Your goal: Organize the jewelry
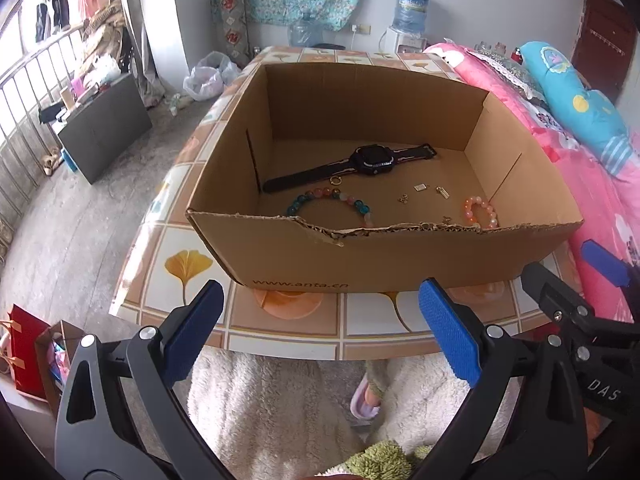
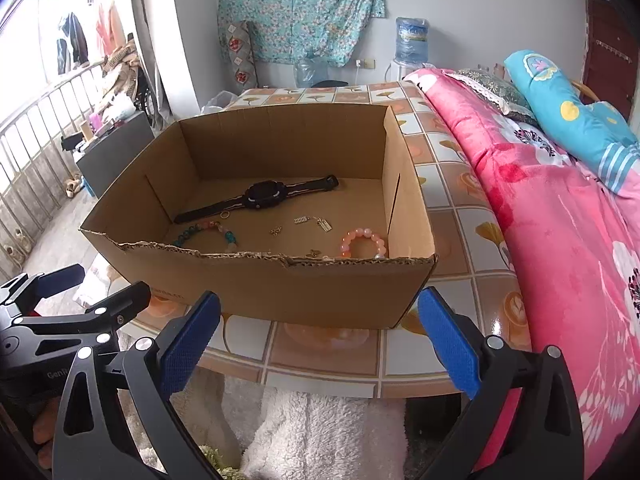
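I've got both the left gripper [image 1: 320,332] and right gripper [image 2: 318,340] spread wide, empty, short of the cardboard box [image 1: 400,256]; inside lie a watch [image 1: 370,160], two bead bracelets [image 1: 332,200], tiny gold bits, possibly charms [image 1: 420,188].

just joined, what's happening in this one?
A person holds a hand-held gripper in each hand, short of an open cardboard box on a tiled table. The left hand-held gripper and right hand-held gripper are both open and hold nothing. Inside the box lie a black smartwatch, a multicoloured bead bracelet, a pink bead bracelet and several small gold charms. Nothing is gripped yet.
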### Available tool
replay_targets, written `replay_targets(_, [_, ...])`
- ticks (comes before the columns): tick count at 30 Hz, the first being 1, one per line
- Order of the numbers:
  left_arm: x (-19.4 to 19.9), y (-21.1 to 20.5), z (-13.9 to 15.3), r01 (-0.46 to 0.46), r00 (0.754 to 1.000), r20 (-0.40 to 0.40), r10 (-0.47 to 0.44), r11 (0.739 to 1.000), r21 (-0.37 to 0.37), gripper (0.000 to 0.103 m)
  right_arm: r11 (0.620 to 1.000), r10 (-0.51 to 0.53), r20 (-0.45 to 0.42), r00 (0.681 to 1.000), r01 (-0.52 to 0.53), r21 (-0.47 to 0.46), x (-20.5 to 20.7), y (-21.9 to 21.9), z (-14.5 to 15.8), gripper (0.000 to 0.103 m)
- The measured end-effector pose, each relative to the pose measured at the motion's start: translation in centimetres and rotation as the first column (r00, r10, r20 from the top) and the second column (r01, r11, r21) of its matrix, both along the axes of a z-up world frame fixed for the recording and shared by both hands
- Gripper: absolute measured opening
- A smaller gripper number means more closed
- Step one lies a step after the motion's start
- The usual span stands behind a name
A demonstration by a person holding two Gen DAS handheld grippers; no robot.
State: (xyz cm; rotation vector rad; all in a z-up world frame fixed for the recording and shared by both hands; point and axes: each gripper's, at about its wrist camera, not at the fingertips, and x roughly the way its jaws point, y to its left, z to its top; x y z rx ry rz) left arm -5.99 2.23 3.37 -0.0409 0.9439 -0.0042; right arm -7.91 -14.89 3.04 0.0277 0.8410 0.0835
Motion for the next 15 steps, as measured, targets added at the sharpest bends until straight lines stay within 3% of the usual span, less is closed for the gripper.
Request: replay_targets(15, [0.25, -0.80, -0.07, 0.004, 1.000, -0.009, -0.003, 1.000, 0.028, 0.094, 1.000, -0.018, -0.022, 1.000, 0.018, -0.009, 0.38, -0.48, -0.35, 0.096])
